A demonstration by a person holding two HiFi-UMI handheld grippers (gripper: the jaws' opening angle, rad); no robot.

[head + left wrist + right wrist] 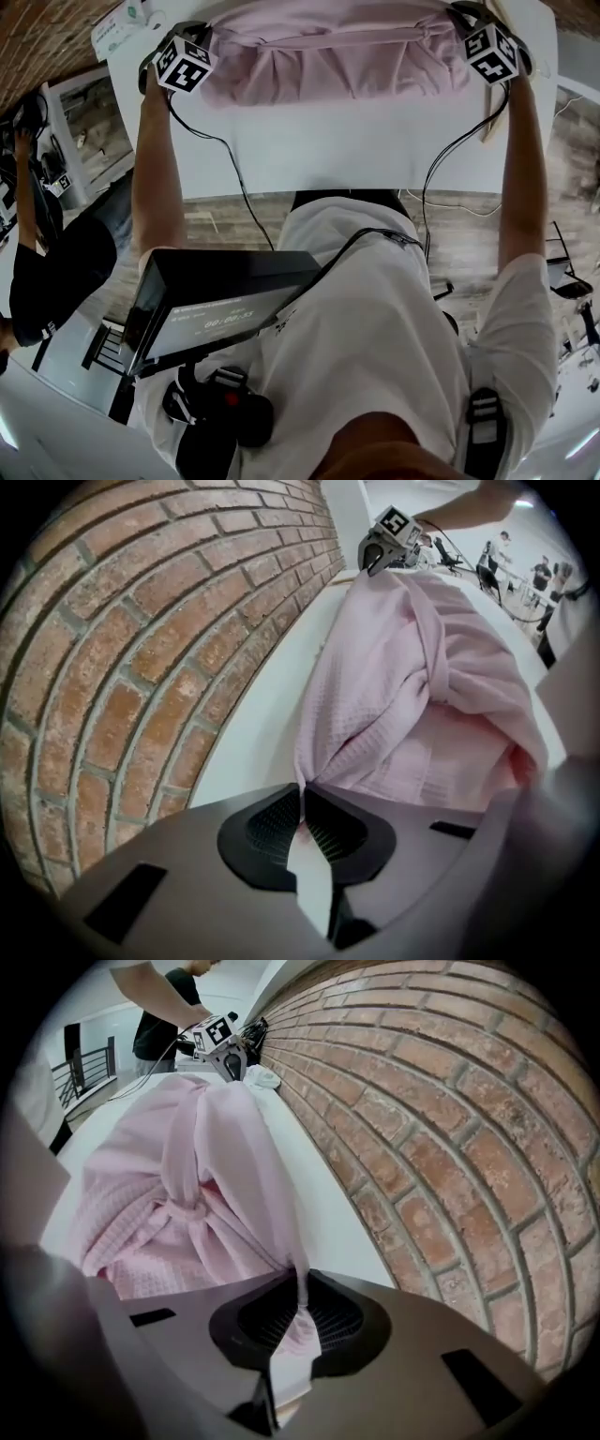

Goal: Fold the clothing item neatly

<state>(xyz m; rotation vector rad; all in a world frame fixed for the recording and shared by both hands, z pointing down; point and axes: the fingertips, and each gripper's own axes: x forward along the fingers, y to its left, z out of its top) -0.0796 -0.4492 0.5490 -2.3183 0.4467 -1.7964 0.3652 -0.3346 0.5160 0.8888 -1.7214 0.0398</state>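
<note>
A pale pink waffle-weave garment [333,52] hangs stretched between my two grippers above the far side of the white table [328,150]. My left gripper [192,42] is shut on the garment's left corner; in the left gripper view the cloth [412,696] runs out of the pinched jaws [302,803]. My right gripper [478,23] is shut on the right corner, where cloth [187,1185] feeds into the jaws [302,1302]. A knotted tie shows in the garment's middle [183,1213]. Each gripper appears small in the other's view: right gripper [389,538], left gripper [220,1042].
A brick wall [122,649] runs along the table's far edge, close behind the garment. A white packet [127,23] lies at the table's far left corner. A dark box with a screen [211,305] hangs at the person's waist. Other people stand at the left [37,262].
</note>
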